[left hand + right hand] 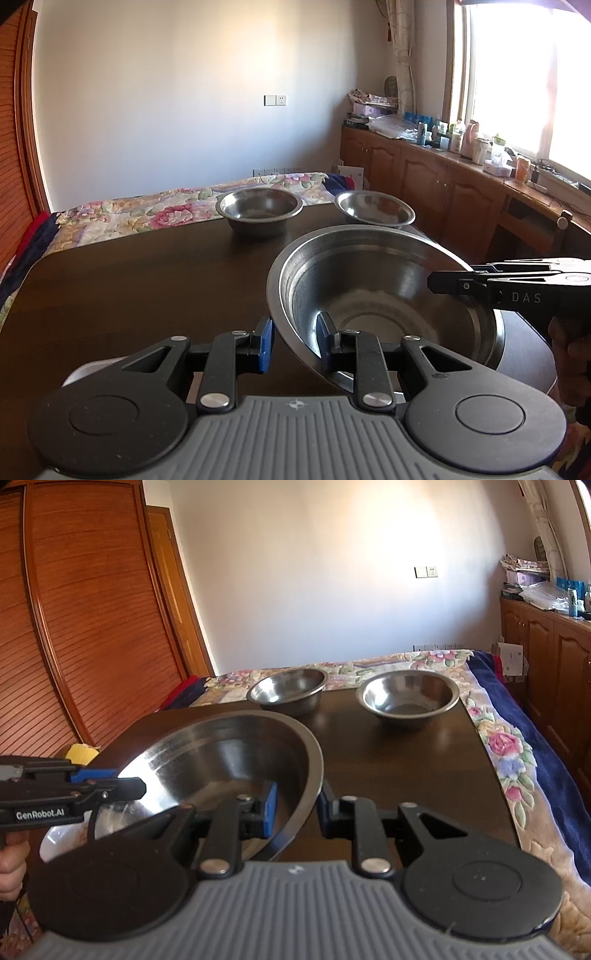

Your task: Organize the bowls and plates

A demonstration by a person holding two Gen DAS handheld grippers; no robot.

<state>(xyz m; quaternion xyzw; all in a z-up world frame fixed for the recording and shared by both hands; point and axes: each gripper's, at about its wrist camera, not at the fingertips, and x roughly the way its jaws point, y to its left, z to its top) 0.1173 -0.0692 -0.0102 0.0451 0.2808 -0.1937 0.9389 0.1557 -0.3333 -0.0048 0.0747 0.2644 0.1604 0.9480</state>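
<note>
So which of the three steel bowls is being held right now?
The large bowl nearest the cameras: both grippers' fingers straddle its rim on opposite sides. The two smaller bowls sit untouched at the table's far edge.

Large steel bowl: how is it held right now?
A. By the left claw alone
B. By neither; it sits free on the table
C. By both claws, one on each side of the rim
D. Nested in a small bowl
C: the left claw and the right claw each straddle the rim of the large steel bowl on opposite sides, and it hangs tilted.
</note>
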